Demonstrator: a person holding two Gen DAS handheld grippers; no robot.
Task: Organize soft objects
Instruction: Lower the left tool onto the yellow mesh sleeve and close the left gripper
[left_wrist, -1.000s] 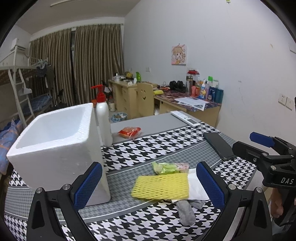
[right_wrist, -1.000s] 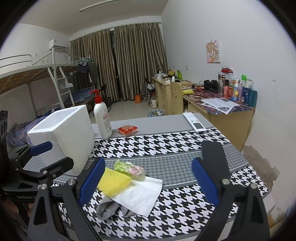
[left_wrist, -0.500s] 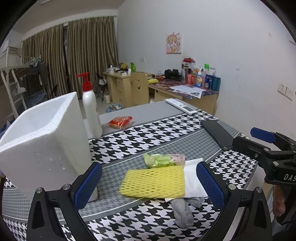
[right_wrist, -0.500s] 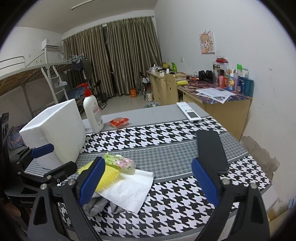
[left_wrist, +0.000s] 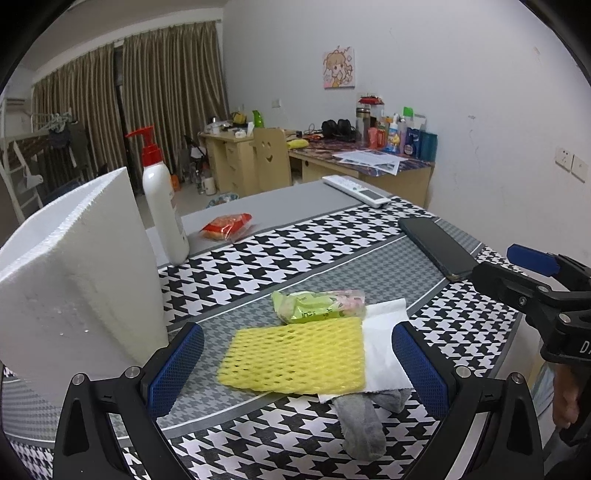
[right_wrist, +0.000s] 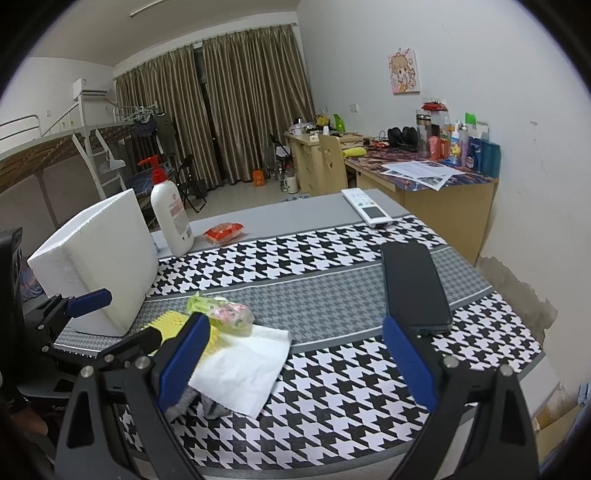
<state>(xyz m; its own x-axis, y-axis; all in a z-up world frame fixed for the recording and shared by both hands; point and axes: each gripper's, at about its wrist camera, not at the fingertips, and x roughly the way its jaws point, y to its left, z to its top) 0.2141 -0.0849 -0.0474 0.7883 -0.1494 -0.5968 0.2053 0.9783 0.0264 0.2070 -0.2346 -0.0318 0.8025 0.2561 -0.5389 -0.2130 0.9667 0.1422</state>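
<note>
now my left claw (left_wrist: 297, 373), spread wide and empty, has dropped closer over the yellow foam mesh sleeve (left_wrist: 295, 360) beside the white styrofoam box (left_wrist: 74, 280); right claw (right_wrist: 293, 363) also spread, so grasping comes next.

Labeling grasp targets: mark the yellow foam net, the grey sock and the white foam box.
yellow foam net (left_wrist: 295, 360), left wrist view, middle of its mesh top face.
grey sock (left_wrist: 360, 430), left wrist view, on the toe end sticking out from under the tissue.
white foam box (right_wrist: 99, 254), right wrist view, on its side wall.
</note>
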